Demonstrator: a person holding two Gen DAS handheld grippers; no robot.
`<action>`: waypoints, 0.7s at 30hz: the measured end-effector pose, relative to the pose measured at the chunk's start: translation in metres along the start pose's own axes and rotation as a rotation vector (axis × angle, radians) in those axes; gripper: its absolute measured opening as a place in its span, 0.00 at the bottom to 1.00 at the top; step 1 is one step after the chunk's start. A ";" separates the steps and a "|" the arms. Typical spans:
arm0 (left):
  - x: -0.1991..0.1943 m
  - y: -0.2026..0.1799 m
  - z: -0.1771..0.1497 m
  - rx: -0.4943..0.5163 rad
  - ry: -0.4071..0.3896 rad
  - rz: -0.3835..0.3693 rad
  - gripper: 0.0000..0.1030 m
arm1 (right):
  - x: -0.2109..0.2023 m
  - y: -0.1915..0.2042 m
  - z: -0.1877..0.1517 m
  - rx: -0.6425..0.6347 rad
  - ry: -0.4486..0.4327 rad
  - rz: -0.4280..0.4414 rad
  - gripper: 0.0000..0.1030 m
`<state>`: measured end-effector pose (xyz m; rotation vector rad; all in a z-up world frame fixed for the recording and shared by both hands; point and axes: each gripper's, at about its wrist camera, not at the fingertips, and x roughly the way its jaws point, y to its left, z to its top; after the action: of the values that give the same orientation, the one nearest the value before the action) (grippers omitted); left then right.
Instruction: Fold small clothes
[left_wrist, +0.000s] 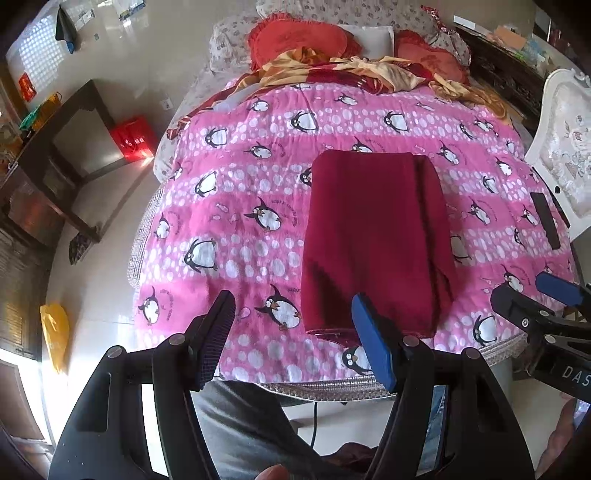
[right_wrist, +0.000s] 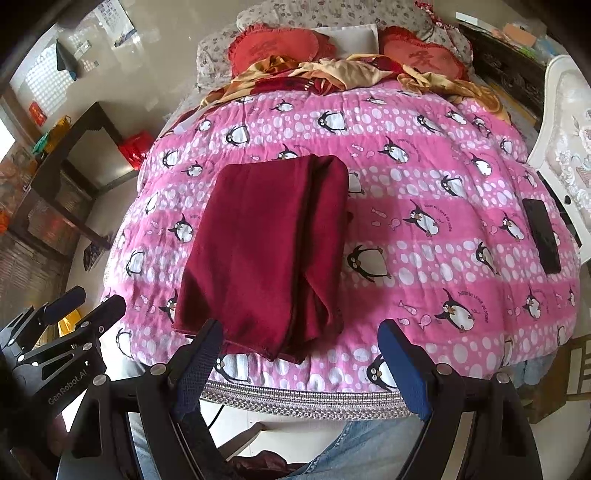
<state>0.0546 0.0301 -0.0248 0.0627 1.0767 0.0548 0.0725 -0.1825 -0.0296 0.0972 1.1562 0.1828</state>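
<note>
While both grippers, left (left_wrist: 295, 336) and right (right_wrist: 301, 363), hang open and empty, a careless grab could unravel the folded maroon garment (right_wrist: 266, 251).

A bed (left_wrist: 258, 206) under a pink penguin quilt (right_wrist: 443, 192) fills the room, red cushions (left_wrist: 295, 40) at its head. Glossy pale floor tiles (left_wrist: 122, 55) catch daylight. A dark wooden cabinet (left_wrist: 62, 162) stands left, a white carved chair (left_wrist: 565, 140) right.

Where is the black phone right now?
The black phone lies on the pink penguin quilt near its right edge, beside the white headboard, right of the folded maroon garment.
</note>
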 end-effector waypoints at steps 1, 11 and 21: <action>-0.002 0.000 -0.001 0.000 -0.002 -0.002 0.64 | -0.002 0.000 -0.001 0.000 -0.003 0.001 0.81; -0.011 -0.003 -0.006 0.005 -0.015 -0.001 0.64 | -0.012 -0.001 -0.006 -0.001 -0.022 0.008 0.81; -0.011 -0.003 -0.006 0.004 -0.012 -0.002 0.64 | -0.012 -0.001 -0.007 0.002 -0.020 0.009 0.81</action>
<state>0.0441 0.0262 -0.0182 0.0661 1.0647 0.0506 0.0616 -0.1859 -0.0217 0.1056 1.1357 0.1880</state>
